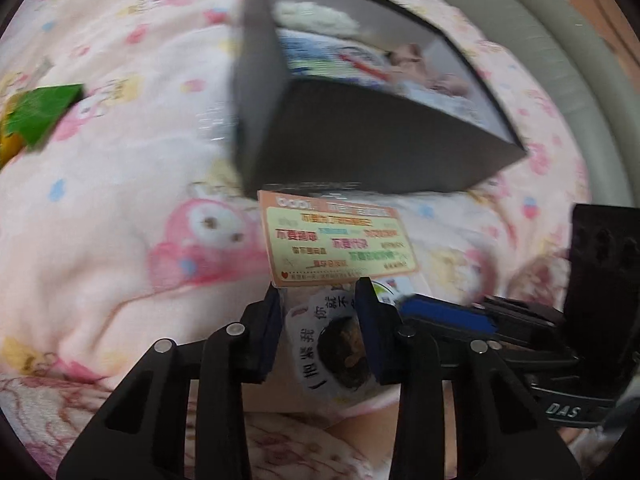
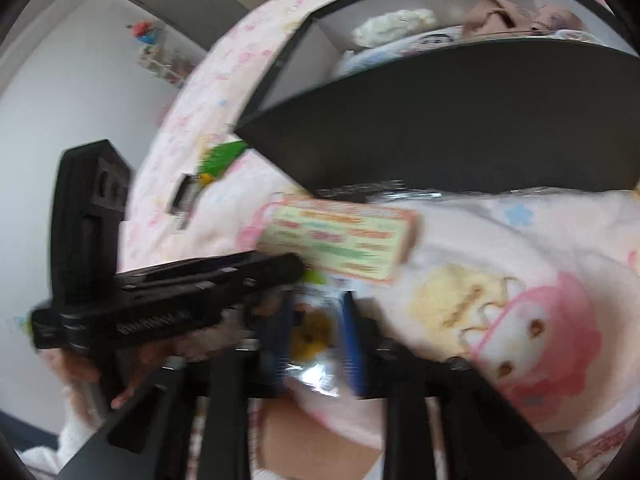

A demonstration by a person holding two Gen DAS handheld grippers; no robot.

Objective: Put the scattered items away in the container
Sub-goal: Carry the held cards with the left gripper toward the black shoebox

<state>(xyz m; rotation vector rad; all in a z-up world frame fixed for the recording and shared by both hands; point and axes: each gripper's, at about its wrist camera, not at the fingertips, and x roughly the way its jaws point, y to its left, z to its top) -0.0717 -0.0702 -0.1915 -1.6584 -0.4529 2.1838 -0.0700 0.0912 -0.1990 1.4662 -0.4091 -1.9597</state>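
A white snack packet (image 1: 320,332) with black lettering and a dark round picture lies on the pink cartoon bedding, between the blue pads of my left gripper (image 1: 320,304), which press on it. My right gripper (image 2: 316,320) straddles the same packet (image 2: 312,336) with its pads slightly apart from it. In the left wrist view it comes in from the right (image 1: 440,314). An orange and yellow card packet (image 1: 338,242) lies just beyond both grippers. Behind it stands the black box (image 1: 380,148), holding several items. A green packet (image 1: 40,116) lies far left.
The black box (image 2: 460,120) fills the upper right of the right wrist view, with the left gripper's body (image 2: 160,292) close on the left. The green packet (image 2: 220,156) and a small dark comb-like item (image 2: 184,196) lie near the bed's edge. A grey padded rim (image 1: 560,60) bounds the bed at right.
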